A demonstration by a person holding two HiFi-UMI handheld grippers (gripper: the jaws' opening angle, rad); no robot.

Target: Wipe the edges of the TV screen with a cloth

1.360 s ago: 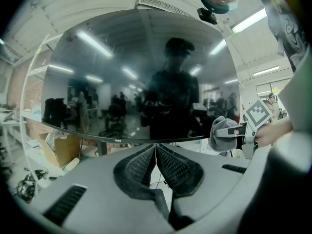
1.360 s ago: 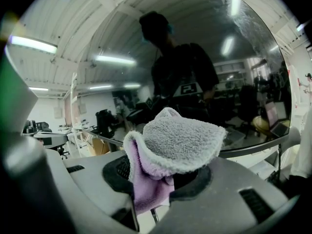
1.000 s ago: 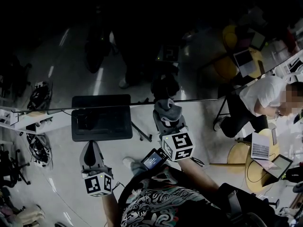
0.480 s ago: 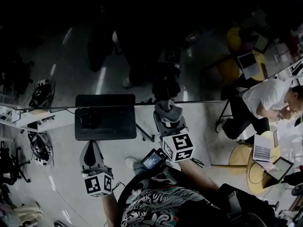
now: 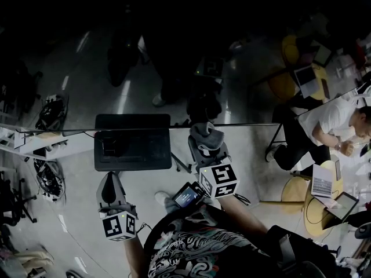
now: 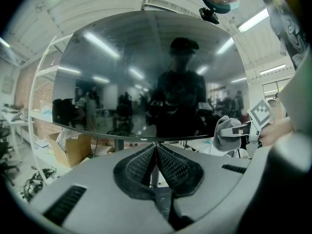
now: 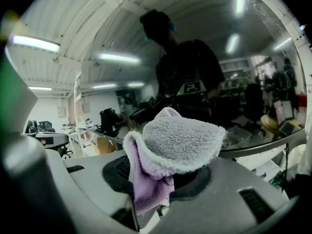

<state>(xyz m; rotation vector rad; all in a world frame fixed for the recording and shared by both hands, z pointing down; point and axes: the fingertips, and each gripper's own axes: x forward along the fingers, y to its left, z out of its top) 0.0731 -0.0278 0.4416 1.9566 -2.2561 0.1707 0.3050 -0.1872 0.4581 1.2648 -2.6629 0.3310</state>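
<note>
My right gripper [image 7: 163, 177] pinches the fluffy grey-lilac cloth [image 7: 180, 143], which could snag loose along the edge of the glossy black TV screen [image 6: 122, 72]; my left gripper [image 6: 156, 152] is pressed together, empty.

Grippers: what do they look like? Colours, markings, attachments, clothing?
The left gripper and right gripper have grey bodies, with black mesh-textured pads lining the jaws. Each carries a white cube with black square markers: left cube, right cube. A small lit screen sits beside the right one. The person's top is dark with a pale swirling print.
</note>
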